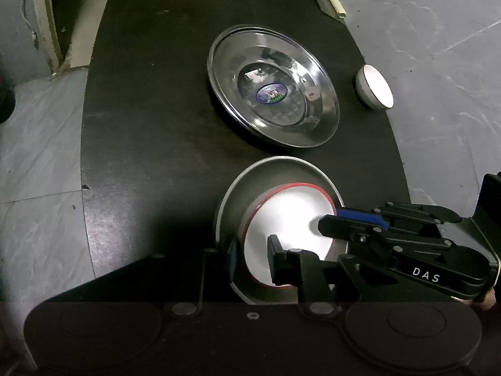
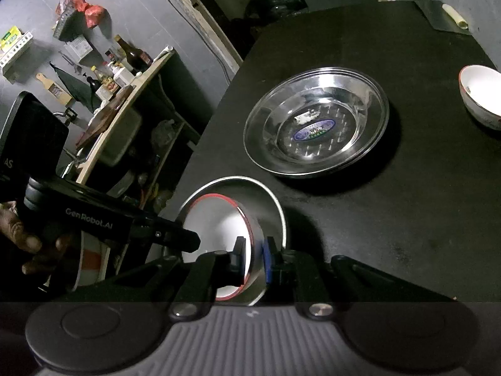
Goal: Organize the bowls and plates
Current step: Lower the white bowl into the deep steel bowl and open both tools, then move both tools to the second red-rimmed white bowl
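Our right gripper (image 2: 253, 258) is clamped on the near walls of two nested bowls, one finger inside the white bowl (image 2: 219, 228) with the red rim and the blue pad against the outside of the steel bowl (image 2: 269, 200) that holds it. Our left gripper (image 1: 250, 250) sits at the same pair from the other side; its fingers stand a little apart around the rims, and we cannot tell whether they press.

We judge the nesting step to be nearly done: the white bowl sits tilted inside the steel one near the near edge of the black table (image 1: 141, 125). Next we would need to settle it level and let go.

Farther off lie the stacked steel plates (image 2: 316, 122), shiny, with a blue sticker. Another small white bowl (image 2: 482, 97) waits at the far right.
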`<state>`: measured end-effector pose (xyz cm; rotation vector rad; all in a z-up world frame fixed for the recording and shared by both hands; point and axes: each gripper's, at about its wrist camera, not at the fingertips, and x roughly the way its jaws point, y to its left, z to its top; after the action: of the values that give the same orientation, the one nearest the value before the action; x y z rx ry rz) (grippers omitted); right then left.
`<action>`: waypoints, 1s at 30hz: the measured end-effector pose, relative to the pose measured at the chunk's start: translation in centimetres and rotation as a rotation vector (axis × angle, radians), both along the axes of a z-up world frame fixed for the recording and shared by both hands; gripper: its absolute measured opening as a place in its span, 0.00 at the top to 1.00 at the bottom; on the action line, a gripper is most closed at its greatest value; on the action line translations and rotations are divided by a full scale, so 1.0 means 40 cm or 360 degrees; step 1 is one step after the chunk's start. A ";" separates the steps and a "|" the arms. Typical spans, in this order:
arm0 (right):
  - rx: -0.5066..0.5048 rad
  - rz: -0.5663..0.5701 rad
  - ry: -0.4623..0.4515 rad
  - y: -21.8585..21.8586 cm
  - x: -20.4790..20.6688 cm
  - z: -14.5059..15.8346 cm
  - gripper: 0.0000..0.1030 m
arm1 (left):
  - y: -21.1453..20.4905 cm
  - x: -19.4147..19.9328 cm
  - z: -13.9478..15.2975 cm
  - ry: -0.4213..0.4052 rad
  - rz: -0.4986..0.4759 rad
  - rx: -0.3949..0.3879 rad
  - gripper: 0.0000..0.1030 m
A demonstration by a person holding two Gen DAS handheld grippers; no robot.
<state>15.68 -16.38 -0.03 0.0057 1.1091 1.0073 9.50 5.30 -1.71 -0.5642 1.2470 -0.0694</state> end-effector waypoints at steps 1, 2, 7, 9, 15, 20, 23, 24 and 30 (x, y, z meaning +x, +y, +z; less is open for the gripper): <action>0.0001 -0.0001 -0.0001 0.001 0.000 -0.001 0.87 | 0.001 0.001 0.001 -0.0002 0.0001 0.0003 0.79; 0.0004 -0.0003 0.0002 0.000 0.000 -0.002 0.87 | 0.000 0.003 0.001 -0.0003 0.0003 0.0006 0.78; 0.0015 -0.0003 0.0005 0.000 0.005 -0.006 0.87 | 0.003 0.006 0.004 -0.0002 0.0003 0.0015 0.77; 0.0021 -0.0006 0.0006 -0.001 0.006 -0.007 0.87 | 0.004 0.008 0.008 -0.0005 0.0003 0.0016 0.76; 0.0062 -0.0039 -0.0009 -0.016 0.008 -0.001 0.87 | 0.011 0.016 0.038 -0.0048 -0.0006 0.0031 0.76; 0.0135 -0.0091 -0.0048 -0.037 0.012 0.015 0.85 | 0.003 0.038 0.071 -0.0115 -0.0038 0.0073 0.67; 0.0179 -0.0169 -0.0057 -0.060 0.028 0.021 0.81 | -0.012 0.062 0.089 -0.0178 -0.0093 0.0083 0.60; 0.0195 -0.0208 -0.0057 -0.070 0.035 0.022 0.80 | -0.016 0.073 0.094 -0.0197 -0.0110 0.0086 0.58; 0.0232 -0.0466 -0.0144 -0.137 0.072 0.034 0.64 | -0.054 0.154 0.109 -0.0288 -0.0215 0.0130 0.39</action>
<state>18.55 -21.88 1.33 0.2319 0.9193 0.8145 15.67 3.15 2.63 -0.3934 1.1053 -0.1782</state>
